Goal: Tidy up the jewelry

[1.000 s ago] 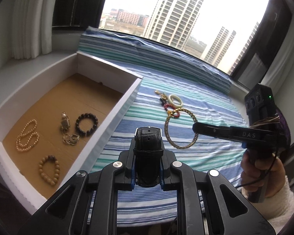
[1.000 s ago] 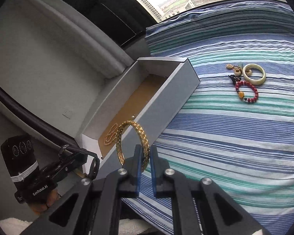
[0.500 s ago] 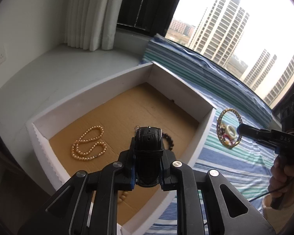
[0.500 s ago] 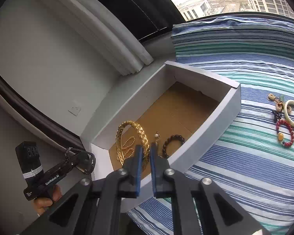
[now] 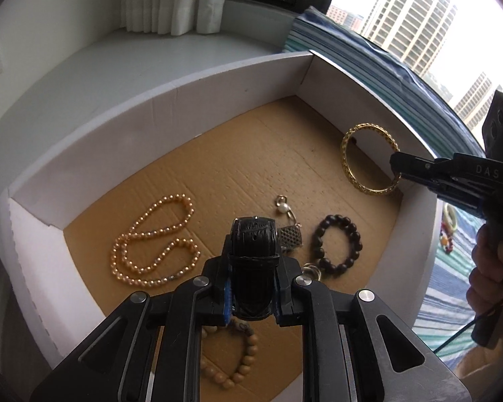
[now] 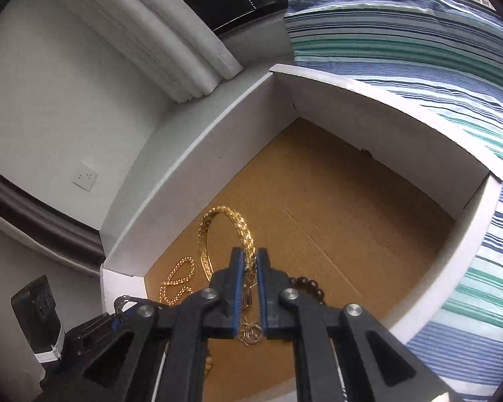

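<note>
Since a second ago: both my grippers have come from over the striped cloth point(image 6: 452, 67) to above the box point(image 5: 218, 77), each keeping its load.
Left gripper point(image 5: 253, 288): fingers drawn close, pinching a black leather watch strap point(image 5: 253, 251) upright between the blue pads.
Right gripper point(image 6: 249, 288): fingers nearly together, clamped on the rim of a gold bangle point(image 6: 224, 231), which stands on edge above the brown box floor near the right-hand wall.
Box contents: a pearl necklace point(image 5: 151, 244), a dark bead bracelet point(image 5: 337, 246), a tan bead bracelet point(image 5: 238, 365) and a small pearl charm on a clasp point(image 5: 283, 206) lie on the floor.
Strap's place: over the box's middle, above the necklace and the dark bracelet; I cannot tell if it touches anything below.
</note>
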`<state>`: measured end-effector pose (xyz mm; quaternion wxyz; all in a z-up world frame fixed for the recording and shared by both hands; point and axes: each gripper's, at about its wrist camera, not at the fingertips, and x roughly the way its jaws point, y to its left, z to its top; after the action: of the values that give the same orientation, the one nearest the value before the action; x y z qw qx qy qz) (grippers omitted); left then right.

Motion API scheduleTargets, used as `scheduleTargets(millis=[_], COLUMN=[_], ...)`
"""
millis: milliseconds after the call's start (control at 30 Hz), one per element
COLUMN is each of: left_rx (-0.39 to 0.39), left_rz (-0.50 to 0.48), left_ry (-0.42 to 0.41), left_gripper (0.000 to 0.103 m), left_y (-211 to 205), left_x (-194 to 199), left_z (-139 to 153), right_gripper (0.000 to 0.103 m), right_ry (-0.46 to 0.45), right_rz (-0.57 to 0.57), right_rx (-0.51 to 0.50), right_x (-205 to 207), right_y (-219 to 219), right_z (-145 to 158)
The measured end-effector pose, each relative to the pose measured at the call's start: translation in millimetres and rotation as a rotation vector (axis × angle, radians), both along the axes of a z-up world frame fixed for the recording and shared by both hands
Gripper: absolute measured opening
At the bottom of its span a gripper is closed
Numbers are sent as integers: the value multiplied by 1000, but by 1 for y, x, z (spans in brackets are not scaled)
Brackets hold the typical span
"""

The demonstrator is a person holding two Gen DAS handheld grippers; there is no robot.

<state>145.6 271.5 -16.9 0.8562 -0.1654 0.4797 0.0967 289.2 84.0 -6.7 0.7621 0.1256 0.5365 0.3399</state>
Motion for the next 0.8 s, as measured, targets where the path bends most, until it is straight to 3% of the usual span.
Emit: scheduleTargets(millis=[67,100,133,167,300,433,500,567,667,800], left_rx=[17,21,28,39,68,79,89,90,65,24], left_rz=[16,23,28,27,3,-56,-96,-138,-203,-313], left_ry=[12,11,0,-17,-72,-148,-187,-219,-232,-213], left_gripper=[32,50,60,62,69,80,86,91,93,93], left_y=[0,2,1,-1,-9,-38,-61,-85,-122,-174], left_x=[4,5,2,-2,-15,-34,-41,-48,-55,-57], left_z=[-5,-5,-3,1,22,47,57,63,61,48], right_gripper=[12,16,24,38,40,43,55,61,69,70], right_ry=[15,5,-2,-12,-85,-240,-307,-353,-394,-421], right_rz=[-15,-39,-59,-73,-95,-74,-66,-64,-95,-174], right_rx=[-24,-54,-71,-73,-80,-165,-231,-278,-368,-480], right_x=[11,14,16,16,2,-36,-64,-92,-130,-174], right_y=[-2,-4,-8,-14,-42,-67,-78,-93,-123,-168], right_z=[-13,-15,-17,-16,3,33,43,48,47,30])
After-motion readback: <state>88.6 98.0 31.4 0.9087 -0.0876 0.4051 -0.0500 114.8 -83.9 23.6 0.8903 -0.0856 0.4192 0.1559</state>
